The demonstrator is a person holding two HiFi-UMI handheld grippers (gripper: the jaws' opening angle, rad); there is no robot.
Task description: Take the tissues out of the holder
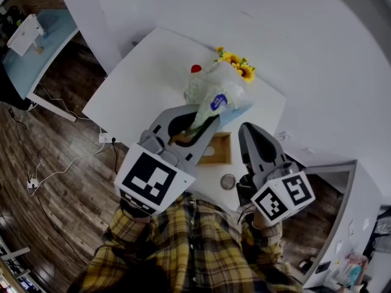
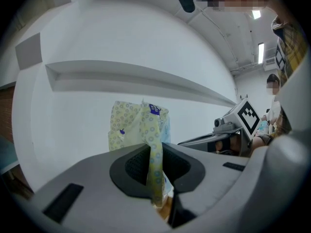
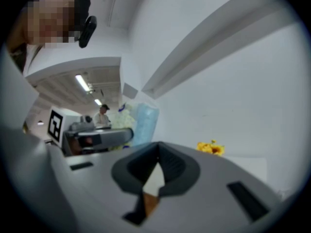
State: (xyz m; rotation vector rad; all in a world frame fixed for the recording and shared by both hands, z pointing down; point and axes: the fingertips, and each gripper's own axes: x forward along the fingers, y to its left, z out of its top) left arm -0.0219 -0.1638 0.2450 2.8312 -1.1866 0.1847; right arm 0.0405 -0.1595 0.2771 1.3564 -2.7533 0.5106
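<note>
The left tool (image 2: 154, 155) pinched the tissue pack (image 1: 215, 89) over the surface's (image 1: 140, 84) near edge, blue label (image 1: 218, 102) illegible; the right tool (image 3: 157, 160) was closed, empty.

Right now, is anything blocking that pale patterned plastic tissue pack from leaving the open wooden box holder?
Nothing visible does. The left gripper is shut on the wrapper of the pale patterned tissue pack and holds it up, apparently clear of the wooden box holder. The right gripper, shut and empty, sits beside it.
</note>
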